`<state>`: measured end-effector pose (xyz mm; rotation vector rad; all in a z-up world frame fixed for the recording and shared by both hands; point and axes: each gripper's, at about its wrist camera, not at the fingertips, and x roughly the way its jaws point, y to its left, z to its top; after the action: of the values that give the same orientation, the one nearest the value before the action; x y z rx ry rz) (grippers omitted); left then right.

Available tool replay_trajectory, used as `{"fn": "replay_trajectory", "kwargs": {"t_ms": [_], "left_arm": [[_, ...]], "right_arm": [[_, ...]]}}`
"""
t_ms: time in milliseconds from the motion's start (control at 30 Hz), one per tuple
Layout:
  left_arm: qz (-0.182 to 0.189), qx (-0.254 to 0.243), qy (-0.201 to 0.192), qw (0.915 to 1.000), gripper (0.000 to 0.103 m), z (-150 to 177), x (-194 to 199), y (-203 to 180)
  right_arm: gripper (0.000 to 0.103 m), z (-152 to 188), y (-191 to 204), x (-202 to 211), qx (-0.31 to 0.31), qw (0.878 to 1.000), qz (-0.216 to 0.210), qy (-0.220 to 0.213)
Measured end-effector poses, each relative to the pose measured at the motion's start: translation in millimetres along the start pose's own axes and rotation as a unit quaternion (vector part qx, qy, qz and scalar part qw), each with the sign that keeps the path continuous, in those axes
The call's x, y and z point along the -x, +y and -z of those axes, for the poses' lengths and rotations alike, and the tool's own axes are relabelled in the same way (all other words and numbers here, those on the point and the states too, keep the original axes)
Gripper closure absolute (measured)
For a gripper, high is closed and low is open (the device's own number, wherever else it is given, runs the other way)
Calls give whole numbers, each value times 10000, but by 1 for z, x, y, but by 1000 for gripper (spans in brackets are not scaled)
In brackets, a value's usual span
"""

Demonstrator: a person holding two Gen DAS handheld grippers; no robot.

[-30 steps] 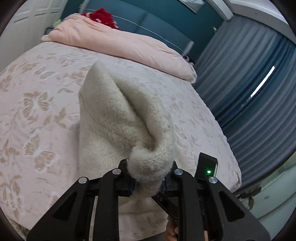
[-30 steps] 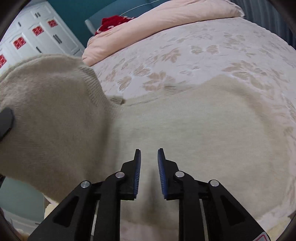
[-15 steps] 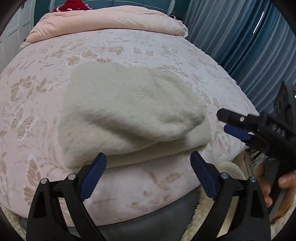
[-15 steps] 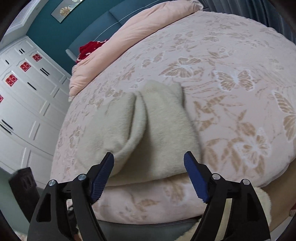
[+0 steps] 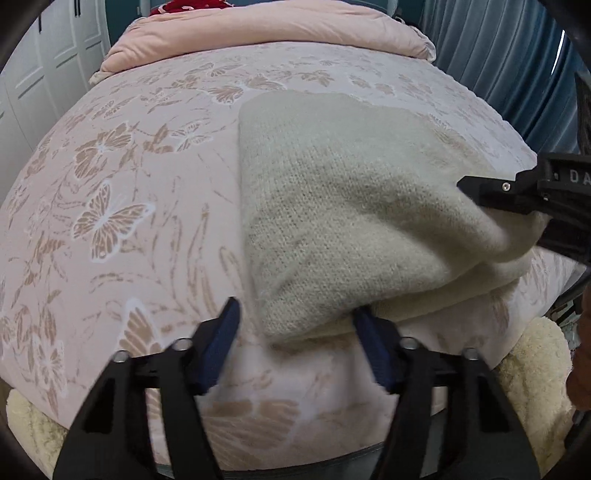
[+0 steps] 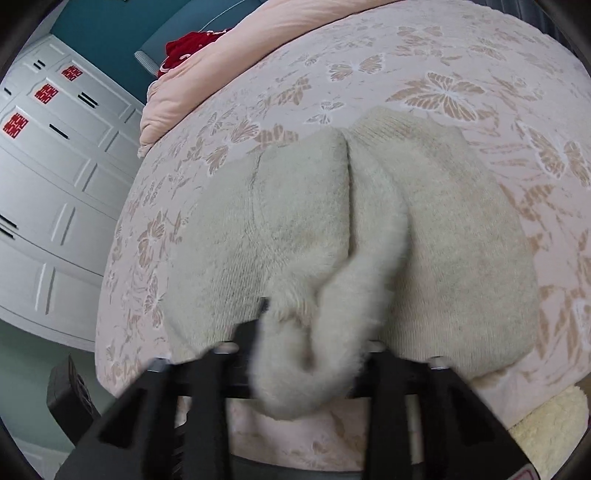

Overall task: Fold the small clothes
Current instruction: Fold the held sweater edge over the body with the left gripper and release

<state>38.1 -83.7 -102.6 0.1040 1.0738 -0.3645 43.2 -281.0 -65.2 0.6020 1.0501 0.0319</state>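
Note:
A cream knitted sweater (image 5: 351,206) lies folded on the pink butterfly-patterned bed (image 5: 110,221), near its front edge. My left gripper (image 5: 299,350) is open, its blue-padded fingers either side of the sweater's near left corner. The right gripper shows at the right of the left wrist view (image 5: 524,214), closed around the sweater's right edge. In the right wrist view a bunched fold of the sweater (image 6: 314,332) fills the space between my right gripper's (image 6: 306,354) fingers and hides the pads.
A rolled pink duvet (image 5: 277,26) lies at the head of the bed with a red item (image 6: 188,48) behind it. White wardrobe doors (image 6: 48,177) stand at the left, blue curtains (image 5: 509,62) at the right. A fluffy cream blanket (image 5: 532,376) hangs below the bed's edge.
The left gripper let go of the sweater, opened wide, then moved in to its near corner. The right gripper went from open to closed on the sweater's right edge.

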Motion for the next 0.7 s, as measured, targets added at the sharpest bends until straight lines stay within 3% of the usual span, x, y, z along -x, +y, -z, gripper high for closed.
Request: {"fn": "replay_trajectory", "kwargs": {"t_ms": [33, 67, 133, 200, 267, 300, 333, 367, 400, 433, 533, 633, 700], "left_arm": [[61, 92, 86, 9999, 73, -3, -2, 2], [91, 200, 107, 9997, 75, -5, 0, 4], [255, 279, 97, 9992, 88, -8, 6, 4], [412, 215, 91, 9989, 90, -10, 10, -1], [392, 97, 103, 9991, 90, -12, 10, -10], [348, 77, 171, 9992, 91, -13, 6, -13], [332, 130, 275, 9990, 91, -12, -1, -14], [341, 208, 397, 9984, 91, -11, -8, -13], [360, 295, 513, 9976, 91, -10, -14, -13], [356, 347, 558, 9972, 91, -9, -17, -13], [133, 102, 457, 9988, 91, -5, -13, -18], [55, -22, 478, 9988, 88, -5, -12, -21], [131, 44, 542, 9984, 88, -5, -8, -20]], "right_arm": [[83, -6, 6, 10, 3, 9995, -297, -108], [84, -13, 11, 27, 49, 9972, -653, -349], [85, -22, 23, 80, 232, 9840, -1476, -973], [85, -22, 19, 119, 422, 9734, -1679, -1504], [85, -15, -7, 123, 458, 9794, -1069, -1650], [85, -12, -27, 106, 465, 9872, -382, -1480], [85, -9, -53, 76, 367, 9933, 228, -1072], [85, -4, -80, 46, 104, 9971, 513, -552], [85, 4, -106, 23, -301, 9978, 566, -155], [85, 12, -119, 19, -586, 9978, 288, -144], [83, 14, -110, 36, -410, 9975, 20, -572], [81, 14, -114, 18, -222, 9986, 308, -358], [80, 17, -127, 22, -509, 9979, 33, -393]]}}
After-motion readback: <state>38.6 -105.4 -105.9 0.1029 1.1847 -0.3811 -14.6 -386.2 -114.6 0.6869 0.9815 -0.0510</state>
